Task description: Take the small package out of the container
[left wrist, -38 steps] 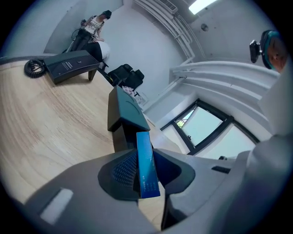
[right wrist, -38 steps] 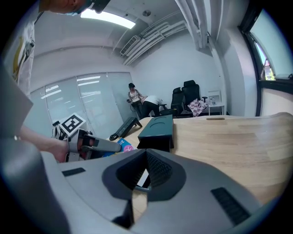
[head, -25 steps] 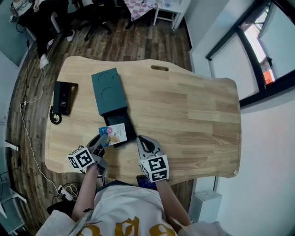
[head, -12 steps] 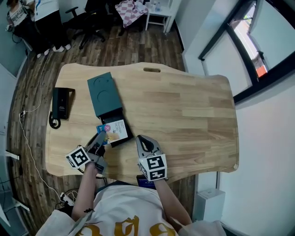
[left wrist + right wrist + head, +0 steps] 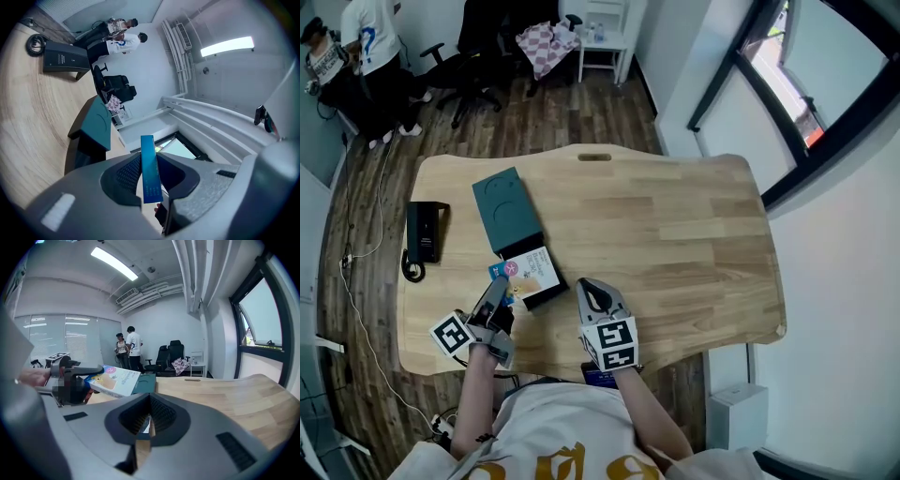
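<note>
The small package (image 5: 525,273), a flat white and blue box, is clamped by its edge in my left gripper (image 5: 494,302), raised just over the open drawer (image 5: 547,292) of the dark teal container (image 5: 507,209). In the left gripper view the package's blue edge (image 5: 151,172) stands upright between the pads (image 5: 128,174). The right gripper view shows the package (image 5: 115,380) tilted above the container (image 5: 146,382), with the left gripper (image 5: 70,376) on it. My right gripper (image 5: 598,298) rests near the table's front edge, right of the drawer, shut and holding nothing (image 5: 149,417).
A black desk device (image 5: 425,231) with a coiled cable sits at the table's left edge. A slot (image 5: 594,157) is cut in the far edge of the wooden table (image 5: 675,234). People and office chairs stand beyond the table. A window is on the right.
The head view has shifted, so the table sits lower in the frame. My left gripper has drawn slightly back toward me with the package. The right gripper has stayed put.
</note>
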